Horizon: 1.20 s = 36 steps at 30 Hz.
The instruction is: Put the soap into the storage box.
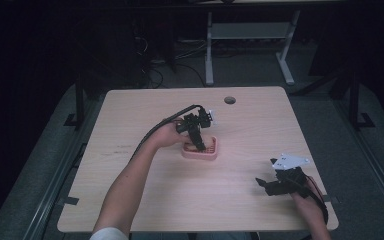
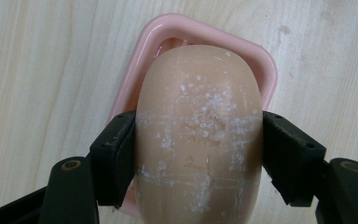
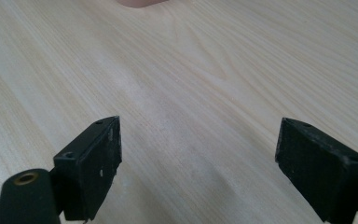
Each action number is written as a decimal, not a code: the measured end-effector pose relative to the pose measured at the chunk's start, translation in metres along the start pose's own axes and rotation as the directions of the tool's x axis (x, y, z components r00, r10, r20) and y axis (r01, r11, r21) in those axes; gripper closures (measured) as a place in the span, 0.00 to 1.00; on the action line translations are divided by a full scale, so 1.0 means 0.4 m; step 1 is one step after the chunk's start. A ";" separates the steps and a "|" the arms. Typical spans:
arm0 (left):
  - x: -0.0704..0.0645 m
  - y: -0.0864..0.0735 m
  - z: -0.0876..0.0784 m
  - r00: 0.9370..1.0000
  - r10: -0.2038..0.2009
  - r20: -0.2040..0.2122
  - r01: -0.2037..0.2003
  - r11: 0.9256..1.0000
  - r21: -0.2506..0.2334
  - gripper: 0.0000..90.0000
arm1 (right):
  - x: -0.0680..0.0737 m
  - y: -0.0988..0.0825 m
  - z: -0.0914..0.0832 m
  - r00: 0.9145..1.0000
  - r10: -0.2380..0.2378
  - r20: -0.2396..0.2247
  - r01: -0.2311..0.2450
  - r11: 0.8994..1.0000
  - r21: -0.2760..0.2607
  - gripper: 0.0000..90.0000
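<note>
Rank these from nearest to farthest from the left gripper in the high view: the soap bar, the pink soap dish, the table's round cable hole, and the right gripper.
1. Soap bar, clamped between the left gripper's jaws.
2. Pink soap dish, directly under it, mid-table.
3. Round cable hole, toward the table's far edge.
4. Right gripper, near the front right corner.

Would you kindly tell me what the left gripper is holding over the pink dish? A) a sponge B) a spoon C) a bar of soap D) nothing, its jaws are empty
C: in the left gripper view the left gripper has both jaws pressed against the sides of a tan bar of soap, with the pink dish showing beneath it on the table.
</note>
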<state>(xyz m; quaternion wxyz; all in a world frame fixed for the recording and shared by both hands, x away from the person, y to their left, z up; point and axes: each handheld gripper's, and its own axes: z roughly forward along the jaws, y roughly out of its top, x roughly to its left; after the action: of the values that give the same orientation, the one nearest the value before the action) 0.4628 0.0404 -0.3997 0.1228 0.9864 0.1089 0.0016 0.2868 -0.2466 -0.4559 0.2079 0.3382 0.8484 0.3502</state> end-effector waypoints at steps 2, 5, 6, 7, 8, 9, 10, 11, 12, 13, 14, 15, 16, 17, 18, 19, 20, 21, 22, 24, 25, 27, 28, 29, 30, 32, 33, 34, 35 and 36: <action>0.002 0.000 0.004 1.000 -0.005 0.002 0.005 1.000 -0.002 0.35 | 0.000 0.000 0.000 1.000 -0.001 -0.001 0.001 1.000 0.001 0.15; 0.006 0.001 0.009 1.000 -0.010 0.004 0.010 1.000 -0.001 0.35 | 0.000 0.000 0.000 1.000 -0.001 0.000 0.001 1.000 0.001 0.15; 0.007 0.001 0.011 1.000 -0.012 0.004 0.012 1.000 -0.003 0.35 | 0.000 0.000 0.000 1.000 -0.001 0.000 0.001 1.000 0.001 0.15; 0.008 0.001 0.012 1.000 -0.012 0.005 0.012 1.000 -0.002 0.35 | -0.001 0.000 0.000 1.000 -0.003 0.001 0.003 1.000 0.000 0.15; 0.008 0.001 0.013 1.000 -0.014 0.007 0.014 1.000 -0.001 0.35 | -0.001 0.000 0.001 1.000 -0.002 0.000 0.002 1.000 -0.001 0.15; 0.009 0.002 0.015 1.000 -0.011 0.006 0.011 1.000 0.003 0.35 | -0.001 0.000 0.001 1.000 -0.002 0.000 0.002 1.000 0.000 0.15; 0.009 0.002 0.015 1.000 -0.011 0.006 0.011 1.000 0.003 0.35 | -0.002 -0.001 0.001 1.000 -0.008 0.001 0.008 1.000 0.002 0.15; 0.010 0.003 0.019 1.000 -0.012 0.005 0.011 1.000 0.004 0.35 | -0.002 -0.001 0.000 1.000 -0.010 0.000 0.010 1.000 0.002 0.15; 0.011 0.003 0.019 1.000 -0.011 0.005 0.011 1.000 0.007 0.35 | -0.002 -0.001 0.001 1.000 -0.008 0.001 0.008 1.000 0.001 0.15; 0.011 0.004 0.020 1.000 -0.011 0.004 0.011 1.000 0.007 0.35 | -0.002 -0.001 0.000 1.000 -0.011 0.000 0.011 1.000 0.002 0.15; 0.011 0.004 0.021 1.000 -0.012 0.003 0.012 1.000 0.007 0.35 | -0.002 -0.001 0.000 1.000 -0.011 0.001 0.011 1.000 0.002 0.15; 0.011 0.004 0.021 1.000 -0.013 0.001 0.013 1.000 0.007 0.35 | -0.002 -0.001 0.000 1.000 -0.010 0.001 0.010 1.000 0.001 0.15; 0.011 0.005 0.022 1.000 -0.014 -0.003 0.014 1.000 0.007 0.35 | -0.002 -0.001 0.001 1.000 -0.011 0.002 0.011 1.000 0.002 0.15; 0.011 0.005 0.023 1.000 -0.013 -0.004 0.013 1.000 0.008 0.35 | -0.002 -0.001 0.001 1.000 -0.014 0.001 0.014 1.000 0.003 0.15; 0.011 0.005 0.023 1.000 -0.013 -0.002 0.013 1.000 0.009 0.35 | -0.002 -0.001 0.001 1.000 -0.014 0.001 0.014 1.000 0.003 0.15; 0.011 0.005 0.025 1.000 -0.012 -0.004 0.012 1.000 0.012 0.35 | -0.002 -0.001 0.001 1.000 -0.016 0.001 0.016 1.000 0.004 0.15; 0.011 0.005 0.025 1.000 -0.011 -0.005 0.011 1.000 0.014 0.35 | -0.002 -0.001 0.001 1.000 -0.016 0.001 0.016 1.000 0.004 0.15; 0.012 0.004 0.026 1.000 -0.011 -0.005 0.011 1.000 0.016 0.35 | -0.002 -0.001 0.001 1.000 -0.015 0.001 0.015 1.000 0.004 0.15; 0.013 0.004 0.026 1.000 -0.012 -0.004 0.012 1.000 0.017 0.35 | -0.002 -0.001 0.001 1.000 -0.016 0.001 0.016 1.000 0.004 0.15; 0.015 0.004 0.028 1.000 -0.013 -0.005 0.013 1.000 0.016 0.35 | -0.002 -0.001 0.001 1.000 -0.017 0.001 0.017 1.000 0.004 0.15; 0.015 0.004 0.028 1.000 -0.013 -0.005 0.013 1.000 0.017 0.35 | -0.002 -0.001 0.001 1.000 -0.017 0.001 0.017 1.000 0.004 0.15; 0.015 0.004 0.029 1.000 -0.013 -0.004 0.013 1.000 0.017 0.35 | -0.002 -0.001 0.001 1.000 -0.019 0.001 0.019 1.000 0.005 0.15; 0.015 0.004 0.030 1.000 -0.012 -0.004 0.012 1.000 0.018 0.35 | -0.002 -0.001 0.001 1.000 -0.017 0.000 0.017 1.000 0.005 0.15; 0.014 0.005 0.031 1.000 -0.012 -0.003 0.012 1.000 0.017 0.35 | -0.002 -0.001 0.001 1.000 -0.017 0.001 0.017 1.000 0.005 0.15; 0.014 0.005 0.031 1.000 -0.011 -0.004 0.011 1.000 0.018 0.35 | -0.002 -0.001 0.001 1.000 -0.017 0.000 0.017 1.000 0.005 0.15; 0.013 0.005 0.033 1.000 -0.013 -0.007 0.013 1.000 0.018 0.35 | -0.002 -0.001 0.001 1.000 -0.018 0.001 0.018 1.000 0.005 0.15; 0.013 0.005 0.034 1.000 -0.012 -0.010 0.013 1.000 0.019 0.35 | -0.002 -0.001 0.001 1.000 -0.018 0.001 0.018 1.000 0.005 0.15; 0.013 0.006 0.034 1.000 -0.010 -0.014 0.011 1.000 0.021 0.35 | -0.002 -0.001 0.001 1.000 -0.018 0.000 0.018 1.000 0.004 0.15; 0.013 0.006 0.034 1.000 -0.011 -0.015 0.012 1.000 0.022 0.35 | -0.002 -0.001 0.001 1.000 -0.016 0.000 0.016 1.000 0.004 0.15; 0.014 0.005 0.035 1.000 -0.012 -0.013 0.013 1.000 0.023 0.35 | -0.002 -0.001 0.000 1.000 -0.016 0.000 0.016 1.000 0.005 0.15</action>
<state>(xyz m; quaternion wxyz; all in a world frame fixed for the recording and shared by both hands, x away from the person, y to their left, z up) 0.4690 0.0362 -0.4128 0.1109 0.9870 0.1158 0.0061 0.2874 -0.2472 -0.4562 0.2102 0.3318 0.8519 0.3465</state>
